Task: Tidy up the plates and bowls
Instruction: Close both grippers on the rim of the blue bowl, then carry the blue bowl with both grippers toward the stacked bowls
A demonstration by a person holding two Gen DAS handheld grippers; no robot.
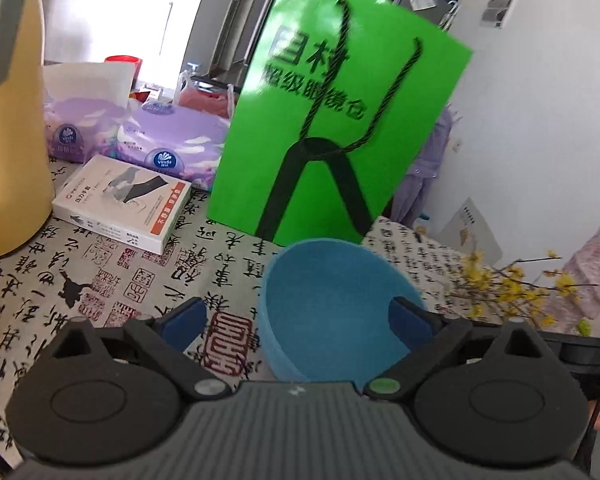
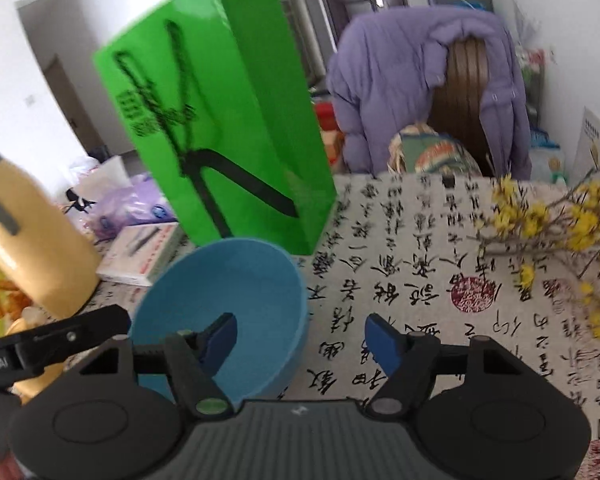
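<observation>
A blue bowl point(image 1: 332, 312) stands upright on the calligraphy tablecloth point(image 1: 140, 280), in front of a green paper bag point(image 1: 340, 120). My left gripper point(image 1: 300, 320) is open; its right finger is inside the bowl and its left finger is outside the bowl's left wall. In the right wrist view the same bowl point(image 2: 228, 304) sits low left. My right gripper point(image 2: 300, 340) is open; its left finger is inside the bowl and its right finger is outside, over the cloth. The left gripper's black body point(image 2: 52, 344) shows at the bowl's left.
A yellow jug point(image 1: 8, 120) stands at the left. A white box point(image 1: 124, 204) and purple tissue packs point(image 1: 168, 136) lie behind. Yellow flower twigs point(image 2: 560, 224) lie at the right. A chair with a purple jacket point(image 2: 420, 80) stands past the table's far edge.
</observation>
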